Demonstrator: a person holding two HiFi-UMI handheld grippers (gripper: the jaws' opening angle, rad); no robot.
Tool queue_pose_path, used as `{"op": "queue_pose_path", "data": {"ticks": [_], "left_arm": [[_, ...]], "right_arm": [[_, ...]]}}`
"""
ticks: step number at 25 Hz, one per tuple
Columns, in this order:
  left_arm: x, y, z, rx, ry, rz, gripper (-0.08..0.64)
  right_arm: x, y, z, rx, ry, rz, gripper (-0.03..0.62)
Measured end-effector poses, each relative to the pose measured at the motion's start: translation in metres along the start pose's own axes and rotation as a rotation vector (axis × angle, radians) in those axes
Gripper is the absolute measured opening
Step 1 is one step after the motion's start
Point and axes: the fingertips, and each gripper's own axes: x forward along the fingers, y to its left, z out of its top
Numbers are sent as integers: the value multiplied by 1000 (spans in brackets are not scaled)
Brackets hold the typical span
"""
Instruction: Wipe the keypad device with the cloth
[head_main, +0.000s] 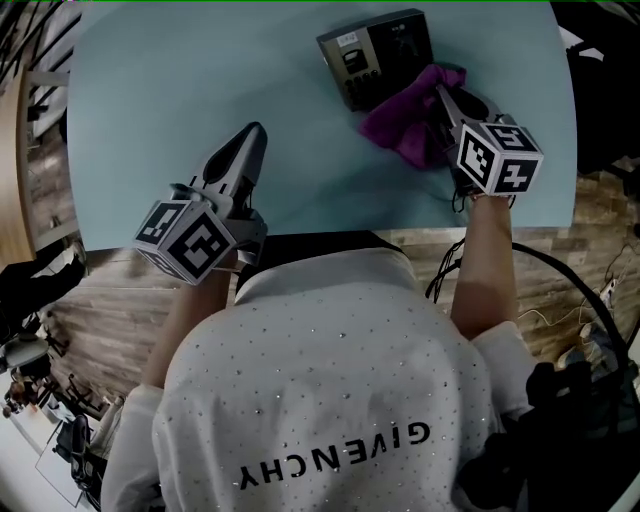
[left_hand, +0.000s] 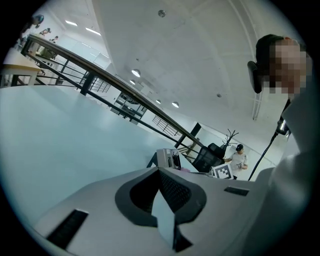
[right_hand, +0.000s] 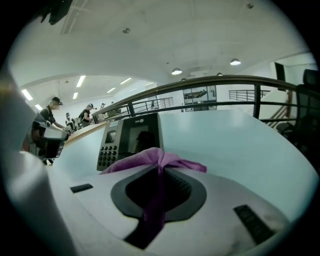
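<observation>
Right claw (head_main: 441, 95) pinches the cloth (head_main: 400, 125); left claw (head_main: 254, 133), clenched empty, sits at seven o'clock — the unsteadied keypad device (head_main: 385, 50) may slide.

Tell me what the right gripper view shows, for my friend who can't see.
The right gripper is shut on a purple cloth. Just behind it sits the keypad device on a pale blue table. People stand far off at the left.
</observation>
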Motion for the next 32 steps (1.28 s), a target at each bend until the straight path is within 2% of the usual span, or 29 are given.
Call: {"op": "queue_pose_path", "data": {"ticks": [2, 4, 5, 6, 7, 9, 11, 12, 13, 15, 18, 21, 24, 28, 32], "left_arm": [[-6, 11, 0, -15, -10, 29, 0], [-12, 21, 0, -32, -21, 44, 0], [-15, 24, 1, -44, -27, 44, 0], [-17, 28, 5, -57, -36, 40, 0], [-19, 30, 10, -67, -49, 32, 0], [-21, 34, 30, -68, -87, 10, 0], [-23, 35, 52, -47, -129, -17, 0], [-24, 36, 63, -33, -145, -35, 0], [-25, 37, 73, -16, -157, -53, 0], [-28, 46, 90, 10, -176, -70, 0], [-37, 64, 106, 8, -189, -69, 0], [-49, 70, 116, 8, -179, -86, 0], [-61, 76, 121, 46, -163, -101, 0], [-62, 80, 117, 177, -93, -79, 0], [-56, 75, 126, 195, -105, -137, 0]], "right_arm": [[-4, -14, -1, 41, 6, -82, 34], [-16, -32, 5, 42, -19, -215, 33], [-24, -36, 15, 33, -64, -262, 31], [-34, -32, 29, 27, -129, -260, 28], [-42, -19, 45, 27, -196, -196, 28], [-51, 29, 70, 9, -256, 47, 26], [-54, 88, 78, -68, -189, 294, 26], [-55, 115, 80, -123, -147, 382, 26], [-55, 140, 84, -177, -124, 437, 26], [-52, 181, 99, -257, -142, 468, 26], [-38, 221, 122, -298, -224, 416, 28], [-17, 234, 128, -330, -234, 318, 28], [11, 225, 122, -344, -162, 185, 28], [41, 196, 101, -338, -44, 4, 25], [56, 180, 83, -322, 24, -101, 25]]}}
